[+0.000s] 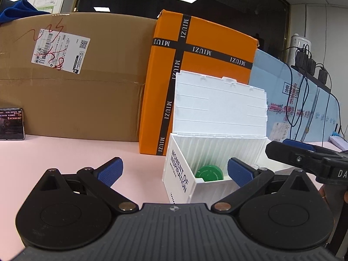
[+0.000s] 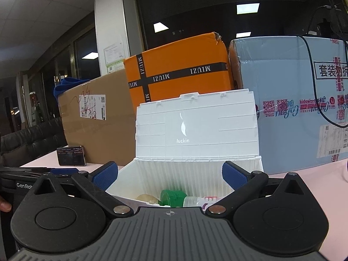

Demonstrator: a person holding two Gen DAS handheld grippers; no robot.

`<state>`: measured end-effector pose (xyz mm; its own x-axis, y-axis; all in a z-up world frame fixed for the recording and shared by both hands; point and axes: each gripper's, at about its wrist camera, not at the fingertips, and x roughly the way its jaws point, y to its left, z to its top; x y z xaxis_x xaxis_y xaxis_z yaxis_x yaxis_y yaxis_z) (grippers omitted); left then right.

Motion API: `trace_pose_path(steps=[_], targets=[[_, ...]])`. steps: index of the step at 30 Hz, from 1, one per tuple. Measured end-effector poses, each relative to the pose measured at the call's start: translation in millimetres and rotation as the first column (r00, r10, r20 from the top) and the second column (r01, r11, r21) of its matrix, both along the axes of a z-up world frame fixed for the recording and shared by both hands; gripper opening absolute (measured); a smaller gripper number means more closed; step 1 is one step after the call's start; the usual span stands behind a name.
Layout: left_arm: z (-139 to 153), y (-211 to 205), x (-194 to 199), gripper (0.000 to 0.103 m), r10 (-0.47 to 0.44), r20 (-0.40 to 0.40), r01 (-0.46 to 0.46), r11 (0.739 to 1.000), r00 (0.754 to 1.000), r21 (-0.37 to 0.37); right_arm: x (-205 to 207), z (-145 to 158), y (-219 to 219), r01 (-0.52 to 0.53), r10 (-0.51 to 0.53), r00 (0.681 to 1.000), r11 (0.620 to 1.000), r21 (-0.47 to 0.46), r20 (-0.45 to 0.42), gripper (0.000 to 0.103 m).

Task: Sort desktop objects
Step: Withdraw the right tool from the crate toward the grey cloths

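Observation:
A white plastic storage box (image 1: 180,180) stands on the pink table with its lid (image 1: 219,106) raised upright. It also shows in the right wrist view (image 2: 195,174). Inside lie a green cap (image 1: 209,173), which also shows in the right wrist view (image 2: 171,198), a clear bottle (image 2: 195,201) and a beige item (image 2: 148,198). My left gripper (image 1: 175,171) is open and empty, close in front of the box's left corner. My right gripper (image 2: 169,173) is open and empty, just above the box's front rim; it shows at the right in the left wrist view (image 1: 304,154).
Behind the box stand a brown carton (image 1: 71,76), an orange MIUZI box (image 1: 202,50) and a pale blue carton (image 2: 293,100) draped with black cables. A phone (image 1: 11,124) leans against the brown carton at the left. The pink tabletop (image 1: 65,156) stretches left.

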<state>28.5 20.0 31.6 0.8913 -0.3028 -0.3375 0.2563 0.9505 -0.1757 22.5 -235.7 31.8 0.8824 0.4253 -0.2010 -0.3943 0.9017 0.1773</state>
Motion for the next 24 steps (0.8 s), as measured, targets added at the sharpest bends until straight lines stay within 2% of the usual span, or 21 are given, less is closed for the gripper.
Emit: trace_pose_path(steps=[6,17,23,24], targets=[[-2,4,-11,0.103,0.015,-0.002,-0.015,1.000,1.000,-0.020,-7,-4,-2,-0.005,0.006,1.000,1.000,-0.030,0.019,0.103],[-5,-2,-46,0.102,-0.008,0.019,0.007,0.998,1.000,0.059,-21,-12,-5,-0.066,0.067,0.997,0.996,-0.058,0.029,0.103],[-8,-7,-62,0.097,-0.060,0.022,0.058,0.995,0.998,0.079,-27,-16,-9,-0.085,0.086,0.996,0.995,-0.057,0.016,0.103],[-8,-8,-64,0.093,-0.072,0.020,0.070,0.994,0.997,0.083,-28,-16,-10,-0.087,0.088,0.996,0.995,-0.055,0.013,0.103]])
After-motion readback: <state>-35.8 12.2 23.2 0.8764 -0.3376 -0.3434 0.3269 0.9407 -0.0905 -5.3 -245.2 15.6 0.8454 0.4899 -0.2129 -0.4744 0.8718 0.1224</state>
